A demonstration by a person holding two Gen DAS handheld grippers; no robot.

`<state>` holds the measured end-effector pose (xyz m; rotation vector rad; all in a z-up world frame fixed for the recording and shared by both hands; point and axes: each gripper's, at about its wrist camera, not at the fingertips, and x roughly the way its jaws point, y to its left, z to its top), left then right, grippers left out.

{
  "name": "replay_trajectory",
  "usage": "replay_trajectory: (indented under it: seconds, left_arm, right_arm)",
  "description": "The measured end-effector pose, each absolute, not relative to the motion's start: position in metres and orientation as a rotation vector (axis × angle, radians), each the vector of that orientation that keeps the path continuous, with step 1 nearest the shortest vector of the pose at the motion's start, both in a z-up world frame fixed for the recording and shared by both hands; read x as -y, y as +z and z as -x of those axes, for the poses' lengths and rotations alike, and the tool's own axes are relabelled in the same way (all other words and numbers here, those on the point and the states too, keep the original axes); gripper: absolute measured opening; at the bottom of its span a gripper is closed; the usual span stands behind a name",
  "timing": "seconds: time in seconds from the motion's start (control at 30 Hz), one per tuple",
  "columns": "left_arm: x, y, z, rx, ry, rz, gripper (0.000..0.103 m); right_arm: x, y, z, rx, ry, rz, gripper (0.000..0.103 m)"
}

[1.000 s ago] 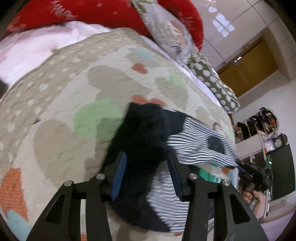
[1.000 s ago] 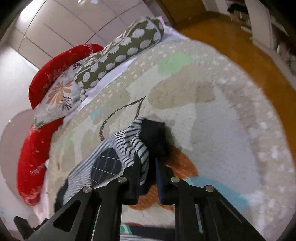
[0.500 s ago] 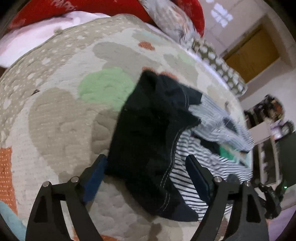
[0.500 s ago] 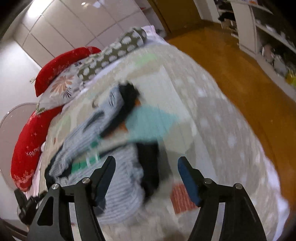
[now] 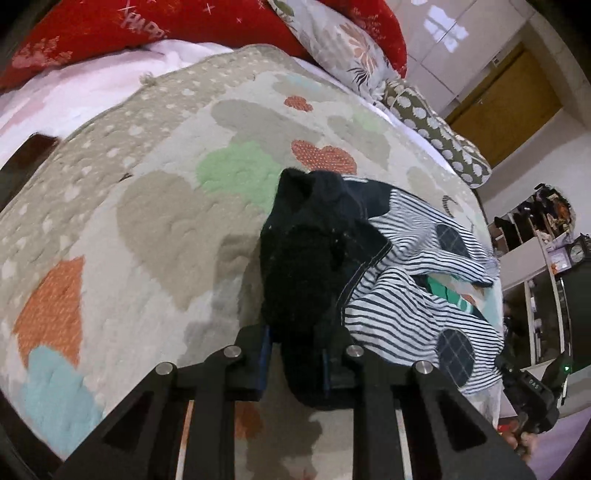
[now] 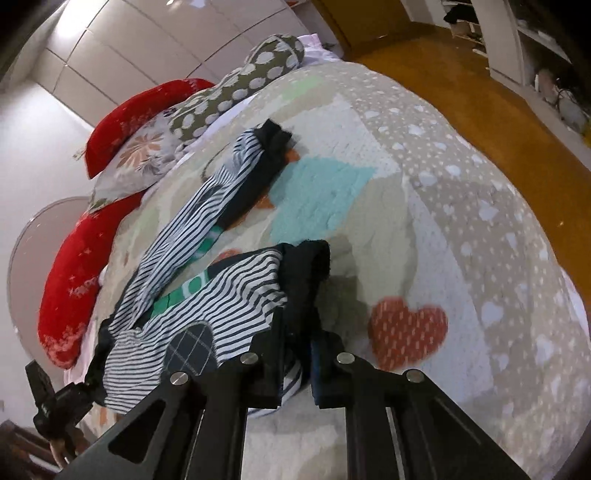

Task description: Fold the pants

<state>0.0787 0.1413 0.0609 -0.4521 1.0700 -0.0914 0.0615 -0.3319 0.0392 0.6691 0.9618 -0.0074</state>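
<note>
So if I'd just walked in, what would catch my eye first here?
Probably the striped pants with dark cuffs, lying rumpled on a patchwork bedspread dotted with hearts. Next, the two black claws: the left claw has just closed on a dark cuff at the near edge, and the right claw pinches the other end. Behind, big red pillows line the head of the bed.

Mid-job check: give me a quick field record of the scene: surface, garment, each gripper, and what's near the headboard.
surface: patchwork quilt with heart patches, on a bed
garment: striped pants with dark cuffs and patches, lying bunched, not yet folded flat
left gripper: jaws have just been closing, now pinching a dark cuff
right gripper: jaws have just been closing, now pinching dark fabric at the other end
headboard end: red pillow, floral pillow, spotted bolster
</note>
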Motion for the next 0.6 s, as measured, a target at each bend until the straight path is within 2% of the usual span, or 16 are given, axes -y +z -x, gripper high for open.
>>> replay_trajectory:
  seconds: [0.13,0.2,0.33,0.4,0.43,0.47,0.6]
  left_arm:
    - [-0.152,0.062,-0.046,-1.047,-0.084,0.461,0.022]
    - [-0.158,0.054,-0.035,-1.057,-0.083,0.463,0.028]
    - [-0.169,0.041,-0.025,-1.077,-0.105,0.502,0.031]
    - [-0.175,0.043,-0.018,-1.047,-0.105,0.516,0.036]
    - [-0.178,0.045,-0.013,-1.031,-0.095,0.516,0.038]
    - [-0.179,0.048,-0.010,-1.018,-0.086,0.513,0.039]
    - [-0.178,0.060,0.004,-0.974,-0.057,0.485,0.039]
  right_arm:
    - [0.320,0.046,-0.035,-0.967,0.051,-0.670,0.012]
    - [0.313,0.049,-0.021,-0.966,0.065,-0.645,0.012]
    - [0.298,0.055,-0.005,-0.951,0.023,-0.457,0.016]
    - [0.299,0.066,-0.002,-0.922,0.001,-0.413,0.029]
    - [0.301,0.075,-0.002,-0.897,-0.010,-0.409,0.044]
    - [0.305,0.087,-0.005,-0.858,-0.024,-0.412,0.055]
    - [0.306,0.107,-0.047,-0.845,-0.011,-0.422,0.056]
